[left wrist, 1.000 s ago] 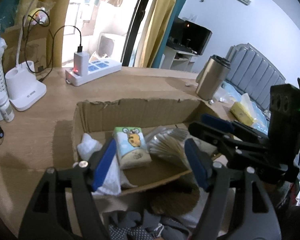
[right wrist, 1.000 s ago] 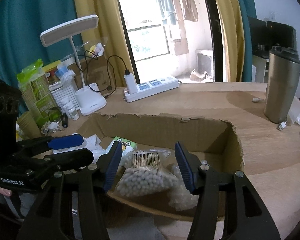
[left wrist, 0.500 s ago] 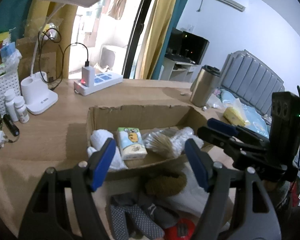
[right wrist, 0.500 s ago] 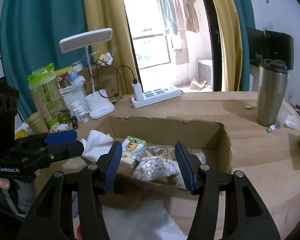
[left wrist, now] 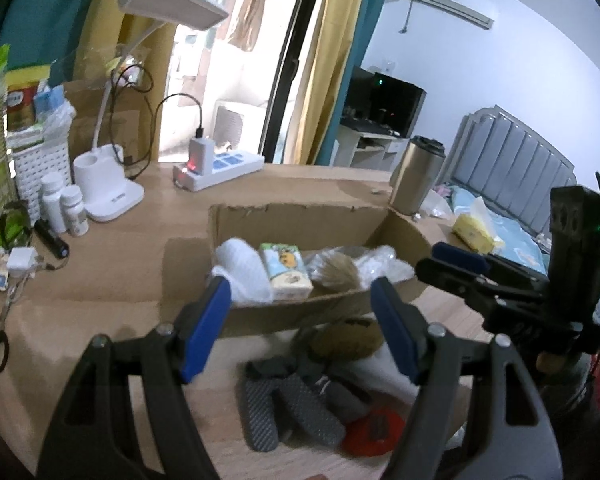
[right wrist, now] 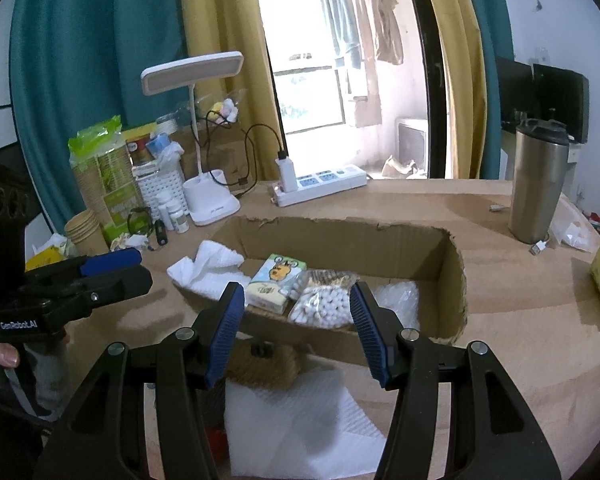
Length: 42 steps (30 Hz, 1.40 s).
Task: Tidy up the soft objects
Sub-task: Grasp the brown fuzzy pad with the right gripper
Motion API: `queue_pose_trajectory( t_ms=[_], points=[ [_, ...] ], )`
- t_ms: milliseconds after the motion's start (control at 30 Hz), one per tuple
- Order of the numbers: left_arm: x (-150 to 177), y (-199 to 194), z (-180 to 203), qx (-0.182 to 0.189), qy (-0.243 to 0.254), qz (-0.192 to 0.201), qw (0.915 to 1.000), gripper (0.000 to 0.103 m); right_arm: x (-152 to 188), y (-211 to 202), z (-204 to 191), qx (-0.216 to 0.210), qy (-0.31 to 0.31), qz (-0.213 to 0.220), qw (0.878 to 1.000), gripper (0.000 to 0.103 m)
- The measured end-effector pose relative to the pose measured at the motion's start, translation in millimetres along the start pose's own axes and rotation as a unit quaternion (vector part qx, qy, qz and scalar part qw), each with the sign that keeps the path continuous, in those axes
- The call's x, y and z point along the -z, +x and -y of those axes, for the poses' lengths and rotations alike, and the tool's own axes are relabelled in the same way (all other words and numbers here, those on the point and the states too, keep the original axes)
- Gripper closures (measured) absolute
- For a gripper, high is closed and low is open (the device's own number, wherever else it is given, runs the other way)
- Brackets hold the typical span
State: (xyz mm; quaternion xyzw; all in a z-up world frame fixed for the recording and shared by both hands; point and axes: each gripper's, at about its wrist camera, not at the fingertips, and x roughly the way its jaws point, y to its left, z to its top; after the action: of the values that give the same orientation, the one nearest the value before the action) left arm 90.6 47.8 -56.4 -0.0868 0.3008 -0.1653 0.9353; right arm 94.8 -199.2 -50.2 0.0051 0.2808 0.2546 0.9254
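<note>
Left wrist view: the left gripper [left wrist: 300, 320] and right gripper [right wrist: 296, 330] are being held released and empty, with the cardboard box [right wrist: 452, 280] lying beyond both jaws.

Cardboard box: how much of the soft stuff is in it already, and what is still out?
Done: cardboard box holds a white towel, tissue pack, cotton-ball bag. In hand: nothing; left tongs and right tongs are open. Left: grey socks, brown plush, white sheet outside, nearer than the box.
</note>
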Motion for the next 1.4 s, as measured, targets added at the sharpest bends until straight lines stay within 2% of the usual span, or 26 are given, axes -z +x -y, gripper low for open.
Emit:
queue_pose_trajectory(
  t_ms=[267,333,400,500,600,733,900,1033,1167,1233,1300,1400],
  points=[
    [16,1,-21,-0.006,-0.028,-0.018,0.9994,0.027,11,11,-10,-0.003,-0.005,-0.023,1.000,0.044],
    [20,2,-26,-0.006,-0.034,-0.025,0.9991,0.026,14,16,-15,-0.004,-0.010,-0.030,1.000,0.040],
    [24,2,-29,-0.006,-0.039,-0.028,0.9989,0.025,16,22,-19,-0.006,-0.013,-0.036,0.999,0.030],
    [29,2,-33,-0.007,-0.042,-0.033,0.9985,0.024,19,30,-22,-0.012,-0.018,-0.049,0.999,0.027],
    [33,4,-37,-0.003,-0.050,-0.038,0.9980,0.020,22,37,-27,-0.016,-0.025,-0.061,0.998,0.027],
    [36,3,-43,0.003,-0.065,-0.037,0.9972,0.011,27,43,-31,-0.024,-0.026,-0.075,0.997,0.027],
    [40,8,-46,0.011,-0.073,-0.044,0.9963,0.009,33,54,-30,-0.024,-0.020,-0.097,0.995,0.027],
    [44,12,-39,0.018,-0.058,-0.049,0.9969,0.009,37,61,-28,-0.030,-0.014,-0.111,0.993,0.027],
    [49,19,-31,0.009,-0.038,-0.065,0.9971,0.009,40,66,-25,-0.041,0.001,-0.124,0.991,0.027],
    [51,23,-27,0.008,-0.030,-0.077,0.9966,0.009,42,67,-24,-0.041,0.004,-0.126,0.991,0.028],
    [53,27,-24,0.007,-0.022,-0.086,0.9960,0.009,42,66,-24,-0.040,0.004,-0.124,0.991,0.043],
    [56,34,-20,0.009,-0.016,-0.099,0.9949,0.009,42,61,-27,-0.036,-0.010,-0.116,0.993,0.047]
  ],
)
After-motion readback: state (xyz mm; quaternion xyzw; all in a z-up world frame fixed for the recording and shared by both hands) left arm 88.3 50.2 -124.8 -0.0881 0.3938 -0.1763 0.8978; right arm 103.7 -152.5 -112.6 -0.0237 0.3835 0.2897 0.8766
